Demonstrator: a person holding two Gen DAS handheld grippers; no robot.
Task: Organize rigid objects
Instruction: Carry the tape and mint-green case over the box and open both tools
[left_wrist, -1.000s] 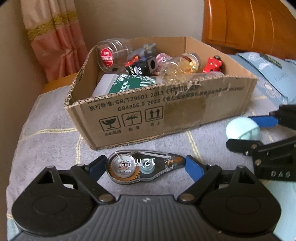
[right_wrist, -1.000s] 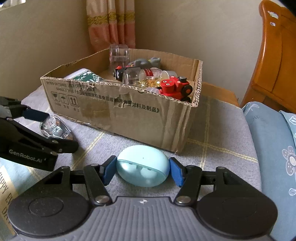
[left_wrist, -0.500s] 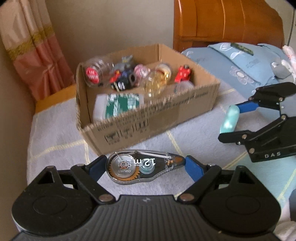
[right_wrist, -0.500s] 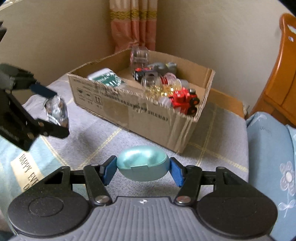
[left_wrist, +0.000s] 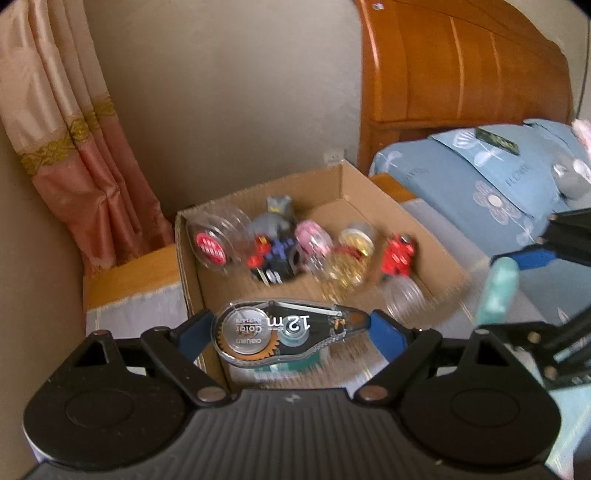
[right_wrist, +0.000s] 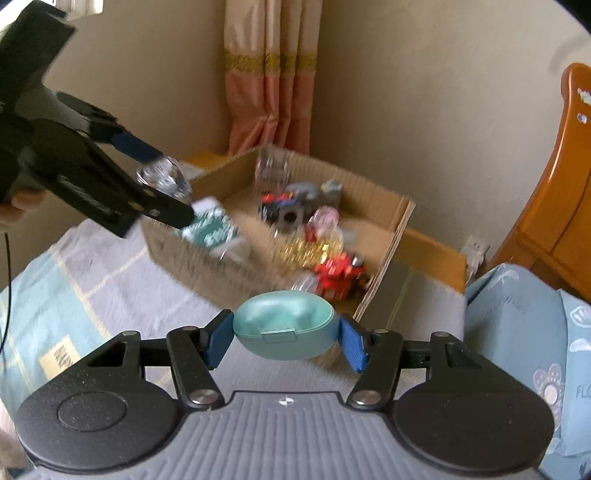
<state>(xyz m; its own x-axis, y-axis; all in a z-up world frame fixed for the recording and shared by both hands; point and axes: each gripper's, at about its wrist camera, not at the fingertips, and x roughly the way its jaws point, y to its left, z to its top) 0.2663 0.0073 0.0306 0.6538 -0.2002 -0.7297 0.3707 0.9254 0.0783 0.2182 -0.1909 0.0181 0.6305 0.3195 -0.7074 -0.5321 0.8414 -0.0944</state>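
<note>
My left gripper (left_wrist: 290, 326) is shut on a clear correction tape dispenser (left_wrist: 284, 330) marked "12m" and holds it in the air above the near left corner of the open cardboard box (left_wrist: 436, 254). It also shows in the right wrist view (right_wrist: 164, 181). My right gripper (right_wrist: 284, 334) is shut on a teal egg-shaped case (right_wrist: 284, 325), raised above the box's near right corner (right_wrist: 400, 221). The case shows edge-on in the left wrist view (left_wrist: 496, 291). The box holds several items: clear jars, a grey figure, a red toy train (right_wrist: 341, 275), a green-and-white packet (right_wrist: 212, 229).
The box stands on a grey checked bedspread (right_wrist: 96, 273). Blue floral pillows (left_wrist: 480, 195) lie to the right under a wooden headboard (left_wrist: 461, 62). A pink curtain (right_wrist: 271, 77) hangs in the far corner. A wooden edge (left_wrist: 133, 273) runs behind the box.
Both grippers rose from bed level with their objects and moved forward, now above the box's near edge. The view looks down into the box.
</note>
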